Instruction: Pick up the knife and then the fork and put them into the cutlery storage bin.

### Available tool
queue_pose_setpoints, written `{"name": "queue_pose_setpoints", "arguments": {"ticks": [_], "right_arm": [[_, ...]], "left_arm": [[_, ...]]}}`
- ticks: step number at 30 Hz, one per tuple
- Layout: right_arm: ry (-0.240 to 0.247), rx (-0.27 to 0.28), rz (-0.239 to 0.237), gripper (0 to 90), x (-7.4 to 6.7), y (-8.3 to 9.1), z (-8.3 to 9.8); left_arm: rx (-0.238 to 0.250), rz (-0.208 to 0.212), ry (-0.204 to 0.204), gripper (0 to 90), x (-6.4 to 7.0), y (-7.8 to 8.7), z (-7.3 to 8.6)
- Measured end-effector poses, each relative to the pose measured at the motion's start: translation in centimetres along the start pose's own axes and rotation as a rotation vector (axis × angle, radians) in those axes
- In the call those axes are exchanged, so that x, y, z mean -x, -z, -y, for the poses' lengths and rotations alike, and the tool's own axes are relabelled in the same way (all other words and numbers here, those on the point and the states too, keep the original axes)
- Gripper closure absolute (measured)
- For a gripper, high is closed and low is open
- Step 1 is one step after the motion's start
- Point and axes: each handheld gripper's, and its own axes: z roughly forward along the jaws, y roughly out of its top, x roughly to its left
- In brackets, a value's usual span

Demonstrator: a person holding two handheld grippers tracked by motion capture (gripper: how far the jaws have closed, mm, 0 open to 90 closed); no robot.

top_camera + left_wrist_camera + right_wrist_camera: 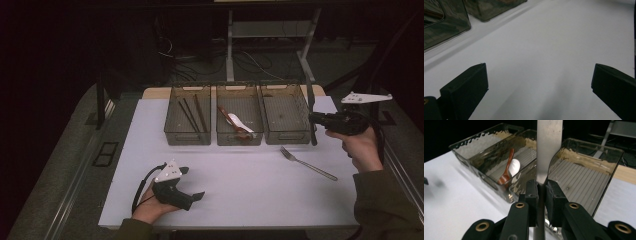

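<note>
From the high view, I see my right hand-held gripper (315, 119) lifted at the right end of a row of three trays, clamped on a knife (311, 112) that stands upright in its jaws, just beside the right tray (286, 137) and above the counter (240, 185). A fork (307, 163) lies flat on the counter below and to the left of that gripper, apart from it. The middle tray (239, 138) holds a white spoon (239, 123) and a brown one; the left tray (187, 137) holds dark chopsticks (190, 114). My left hand-held gripper (192, 184) rests low on the counter, well away from the trays, jaws spread with nothing between them.

In the left gripper view, the two black jaws stand wide apart over bare white counter (554, 50). The smoky walls of a tray (446, 25) sit ahead of them and to the left.

In the right gripper view, the pads press from both sides on the knife (549, 152), whose flat steel blade rises straight up out of the grip. Just behind the jaws is the ribbed floor of the right tray (584, 177). Farther off to the left, the next tray holds the white spoon (514, 167) with a brown spoon (506, 170) against it.
</note>
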Motion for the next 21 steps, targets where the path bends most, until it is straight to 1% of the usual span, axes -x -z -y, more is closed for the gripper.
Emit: {"name": "queue_pose_setpoints", "arguments": {"ticks": [6,10,15,21], "right_arm": [[-0.010,0.016,0.018,80.3,0.5,-0.4,-1.3],[-0.005,0.022,0.030,80.3,0.8,-0.9,-2.2],[-0.006,0.024,0.042,80.3,1.4,-2.0,-2.9],[-0.015,0.010,0.074,80.2,2.2,-3.5,-3.5]], "left_arm": [[0.003,0.000,0.001,0.0,0.0,0.0,0.0],[0.004,0.001,0.002,0.0,0.1,0.0,0.0],[0.004,0.002,0.002,0.0,0.1,0.0,0.0],[0.005,0.004,0.001,0.0,0.0,0.0,0.0]]}}
